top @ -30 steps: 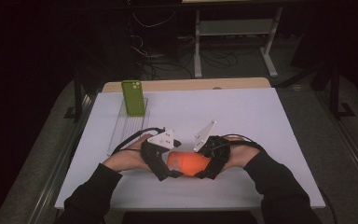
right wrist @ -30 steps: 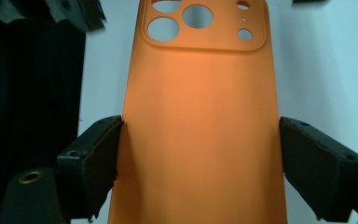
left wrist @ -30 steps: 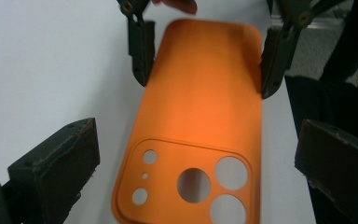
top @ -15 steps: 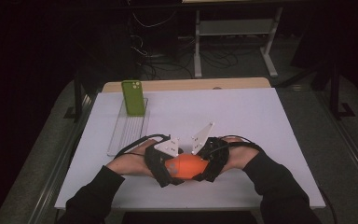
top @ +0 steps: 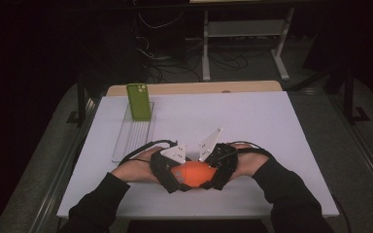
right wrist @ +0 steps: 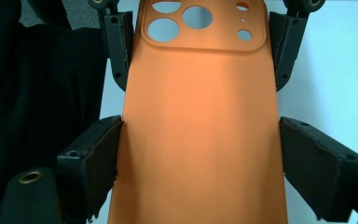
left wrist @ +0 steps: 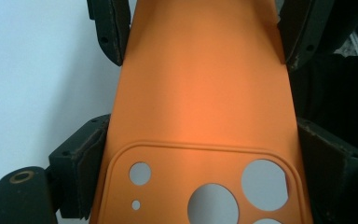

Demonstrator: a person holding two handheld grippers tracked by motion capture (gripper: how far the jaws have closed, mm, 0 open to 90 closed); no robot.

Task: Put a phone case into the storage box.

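While the orange soft silicone phone case (top: 193, 174) hangs near the table's (top: 272, 126) front edge, left gripper (left wrist: 200, 154) just closing, right gripper (right wrist: 200, 154) pinching its long sides, it looks light, floppy, best held by the rims.

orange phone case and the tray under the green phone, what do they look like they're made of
Orange phone case: probably silicone or soft rubbery plastic, with a matte, even surface without glare, a moulded raised rim around the camera cutouts, and a slight bow along its length. Tray: likely clear hard plastic or acrylic, see-through with faint ribs; too small to be sure. Green phone: looks matte.
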